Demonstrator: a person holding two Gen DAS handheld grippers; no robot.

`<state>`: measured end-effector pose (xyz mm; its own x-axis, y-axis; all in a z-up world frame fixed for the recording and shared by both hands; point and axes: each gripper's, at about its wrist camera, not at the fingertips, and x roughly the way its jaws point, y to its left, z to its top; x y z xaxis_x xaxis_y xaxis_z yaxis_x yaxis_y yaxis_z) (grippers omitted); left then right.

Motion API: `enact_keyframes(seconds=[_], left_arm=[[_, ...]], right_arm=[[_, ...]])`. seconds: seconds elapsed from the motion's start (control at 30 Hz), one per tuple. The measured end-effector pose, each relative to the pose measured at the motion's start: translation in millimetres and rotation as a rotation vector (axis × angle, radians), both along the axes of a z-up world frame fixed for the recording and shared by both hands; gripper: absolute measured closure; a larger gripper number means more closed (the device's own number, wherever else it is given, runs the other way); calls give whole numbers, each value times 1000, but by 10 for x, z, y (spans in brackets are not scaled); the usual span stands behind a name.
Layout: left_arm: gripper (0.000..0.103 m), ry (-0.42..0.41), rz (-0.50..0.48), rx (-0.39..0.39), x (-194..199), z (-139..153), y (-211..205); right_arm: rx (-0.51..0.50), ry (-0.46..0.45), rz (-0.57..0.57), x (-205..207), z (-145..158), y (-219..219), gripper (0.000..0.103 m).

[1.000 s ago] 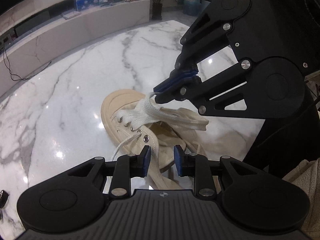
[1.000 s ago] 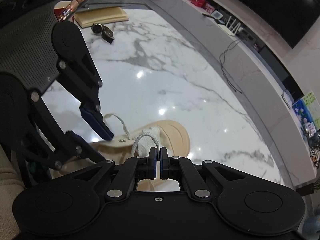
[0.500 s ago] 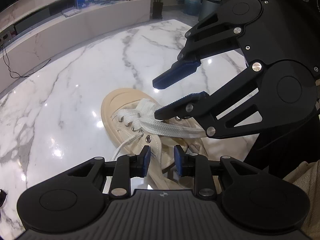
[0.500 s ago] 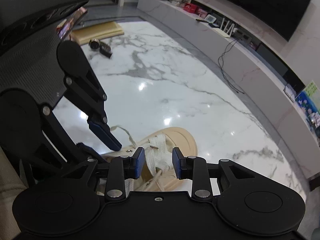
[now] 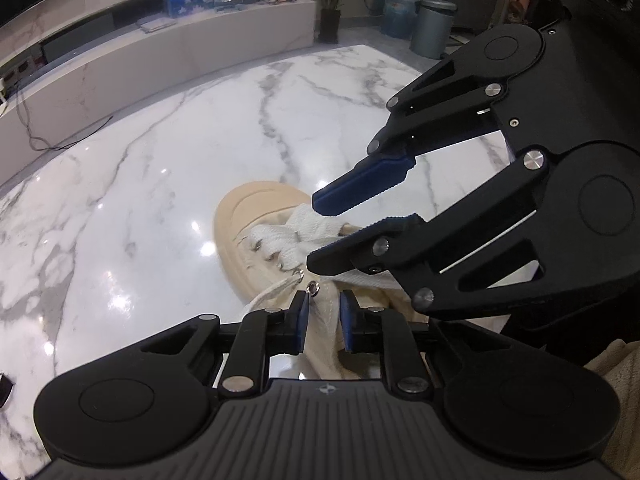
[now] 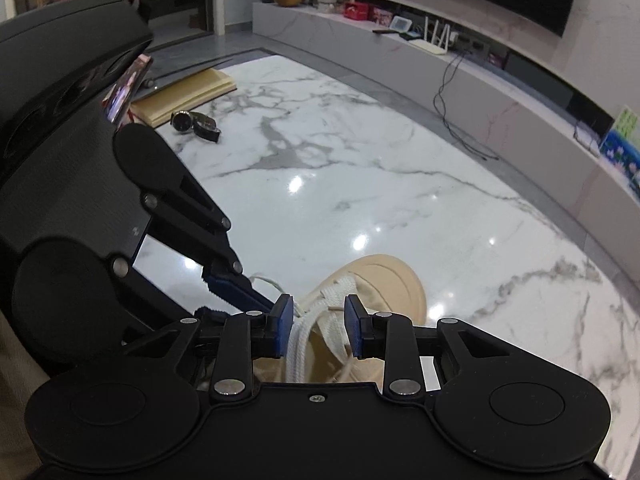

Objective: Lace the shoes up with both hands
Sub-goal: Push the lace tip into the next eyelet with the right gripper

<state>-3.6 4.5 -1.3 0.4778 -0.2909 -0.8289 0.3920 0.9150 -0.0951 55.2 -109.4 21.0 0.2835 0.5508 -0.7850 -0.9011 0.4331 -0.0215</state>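
left wrist view: beige shoe point(image 5: 256, 216), white lace point(image 5: 292, 236) half threaded.

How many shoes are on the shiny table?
1: a beige shoe with white laces lies on the marble table, toe pointing away, right under both grippers. Its heel end is hidden, so nothing more shows there.

My left gripper point(image 5: 322, 322) and right gripper point(image 6: 318, 330) are matte black linkage frames with round hub discs, silver screws at every pivot and ribbed housings. Each finger ends in a blue pad point(image 5: 362, 188) with a serrated face. A beige fleecy sleeve point(image 5: 618, 364) shows behind the housing.
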Motion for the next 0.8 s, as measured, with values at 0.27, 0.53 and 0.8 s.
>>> enact_keyframes(seconds=[0.27, 0.53, 0.8], left_arm=[[86, 6, 33, -4, -40, 3, 136], [86, 11, 49, -26, -8, -13, 177], [84, 18, 57, -37, -9, -19, 205]], right_arm=[[-24, 32, -15, -2, -83, 11, 100], [-39, -6, 98, -137, -68, -27, 101], [-152, -40, 201, -265, -241, -7, 101]])
